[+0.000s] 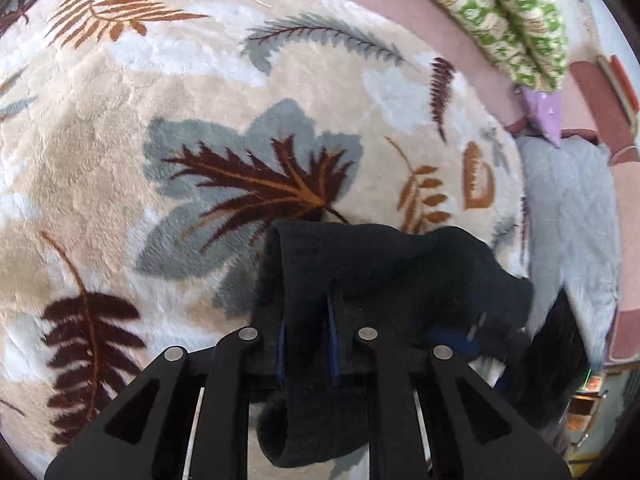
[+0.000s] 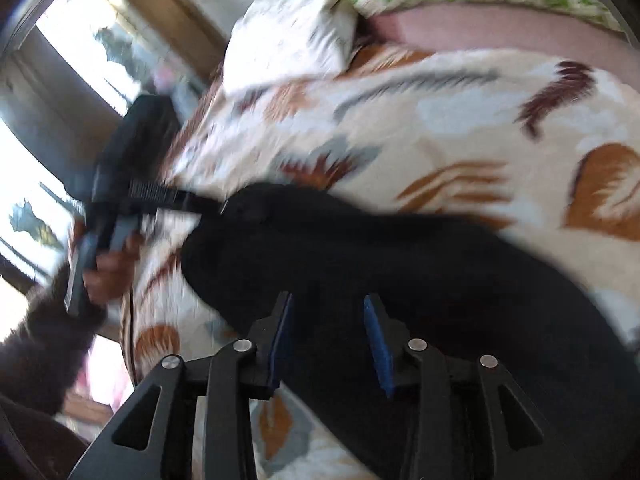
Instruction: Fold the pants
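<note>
Left hand-held gripper is clenched on a bunched edge of the black pants above the leaf-print blanket; my right hand-held gripper stands released over them. I judge the folding barely begun, creases all left.

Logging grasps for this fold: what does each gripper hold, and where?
The left gripper pinches a bunched fold at the black pants' edge. The right gripper is open, holding nothing.

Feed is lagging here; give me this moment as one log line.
left tool: shut on pants | right tool: open, over pants | pants: bunched, partly lifted off blanket | fold: not done
</note>
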### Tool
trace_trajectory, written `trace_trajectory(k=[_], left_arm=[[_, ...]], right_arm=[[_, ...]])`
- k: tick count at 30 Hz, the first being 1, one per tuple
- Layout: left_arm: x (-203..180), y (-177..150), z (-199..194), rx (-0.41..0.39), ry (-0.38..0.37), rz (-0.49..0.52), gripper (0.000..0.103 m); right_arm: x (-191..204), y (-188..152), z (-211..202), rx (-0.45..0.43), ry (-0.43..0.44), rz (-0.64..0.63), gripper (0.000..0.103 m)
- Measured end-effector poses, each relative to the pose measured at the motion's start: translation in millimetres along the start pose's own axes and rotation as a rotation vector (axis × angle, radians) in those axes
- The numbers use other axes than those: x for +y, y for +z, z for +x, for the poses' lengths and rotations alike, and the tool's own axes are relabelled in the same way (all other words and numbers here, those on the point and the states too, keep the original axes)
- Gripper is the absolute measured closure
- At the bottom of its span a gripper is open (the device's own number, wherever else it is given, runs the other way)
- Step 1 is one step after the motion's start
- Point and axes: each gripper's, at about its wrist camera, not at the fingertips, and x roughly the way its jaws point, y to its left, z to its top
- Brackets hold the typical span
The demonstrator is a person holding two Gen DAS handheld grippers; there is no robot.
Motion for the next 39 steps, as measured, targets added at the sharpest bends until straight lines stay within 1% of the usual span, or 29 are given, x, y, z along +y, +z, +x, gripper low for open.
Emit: trace_trajectory(k=[2, 3, 5, 6, 7, 8, 9, 10, 12, 13, 14, 15, 16, 17, 18, 19, 20, 21, 22, 23, 25, 26, 28, 30, 31, 33, 34, 36, 39], left_arm=[[6, 1, 2, 0.013, 0.012, 0.001, 0.086], [11, 0, 1, 0.023, -0.016, -0.008, 0.086], [20, -2, -5, 0.027, -0.083, -0.047, 0.086], [24, -4, -12, 0.023, -0.128, -0.070, 0.086], [26, -6, -18, 0.015, -0.156, -0.081, 0.085], [27, -9, -27, 0.004, -0.179, -0.091, 0.081], [26, -12, -36, -0.011, -0.170, -0.096, 0.079], [24, -14, -45, -0.037, -0.137, -0.095, 0.080], [17, -18, -71, -0.132, 0.014, -0.100, 0.078], [15, -19, -78, -0.151, 0.085, -0.118, 0.077], [14, -19, -85, -0.157, 0.102, -0.136, 0.077], [13, -22, -90, -0.156, 0.047, -0.160, 0.077], [8, -27, -93, -0.145, -0.016, -0.184, 0.077], [-1, -32, -93, -0.136, -0.059, -0.185, 0.077], [-19, -40, -92, -0.127, -0.098, -0.158, 0.077], [-39, -46, -89, -0.120, -0.111, -0.125, 0.076], [-71, -59, -80, -0.108, -0.128, -0.077, 0.072], [-90, -67, -72, -0.093, -0.148, -0.055, 0.065], [-116, -77, -59, -0.063, -0.180, -0.035, 0.063], [-152, -93, -37, -0.013, -0.233, -0.014, 0.063], [-198, -113, -6, 0.065, -0.288, 0.019, 0.063], [-233, -129, 20, 0.118, -0.327, 0.033, 0.063], [-272, -146, 51, 0.167, -0.360, 0.024, 0.063], [-306, -160, 88, 0.206, -0.381, -0.010, 0.063], [-315, -164, 100, 0.218, -0.387, -0.037, 0.063], [-323, -170, 129, 0.241, -0.407, -0.132, 0.063], [-324, -169, 137, 0.236, -0.420, -0.176, 0.063], [-322, -171, 144, 0.204, -0.417, -0.231, 0.063], [-319, -166, 156, 0.181, -0.422, -0.314, 0.063]], right_arm=[[17, -12, 19, 0.041, 0.010, -0.035, 0.063], [24, -18, 25, 0.048, 0.013, -0.046, 0.061], [32, -29, 26, 0.007, -0.019, -0.076, 0.058], [32, -28, 26, 0.006, -0.020, -0.072, 0.061], [28, -24, 22, 0.010, -0.009, -0.033, 0.061], [23, -21, 15, 0.006, 0.008, 0.011, 0.060], [20, -21, 6, -0.014, 0.028, 0.051, 0.059], [14, -20, -11, -0.053, 0.057, 0.101, 0.059], [6, -23, -40, -0.105, 0.078, 0.162, 0.059], [0, -28, -58, -0.135, 0.076, 0.193, 0.058], [-8, -33, -80, -0.166, 0.065, 0.218, 0.055], [-15, -43, -104, -0.199, 0.037, 0.244, 0.052], [-20, -50, -119, -0.219, 0.015, 0.260, 0.050], [-28, -61, -142, -0.248, -0.022, 0.288, 0.049], [-35, -70, -159, -0.268, -0.043, 0.308, 0.049], [-42, -81, -182, -0.296, -0.068, 0.332, 0.049], [-51, -92, -205, -0.331, -0.098, 0.360, 0.048], [-60, -103, -224, -0.358, -0.118, 0.388, 0.045], [-76, -116, -250, -0.398, -0.143, 0.433, 0.043], [-88, -124, -266, -0.423, -0.157, 0.465, 0.040], [-113, -146, -298, -0.454, -0.177, 0.545, 0.038], [-123, -154, -308, -0.463, -0.195, 0.574, 0.038], [-144, -169, -323, -0.455, -0.211, 0.619, 0.038], [-165, -185, -329, -0.445, -0.218, 0.656, 0.038], [-174, -191, -328, -0.437, -0.217, 0.672, 0.038], [-188, -204, -329, -0.426, -0.221, 0.688, 0.038], [-197, -208, -325, -0.414, -0.216, 0.692, 0.038], [-207, -214, -319, -0.401, -0.214, 0.692, 0.038], [-217, -213, -307, -0.383, -0.210, 0.682, 0.038]])
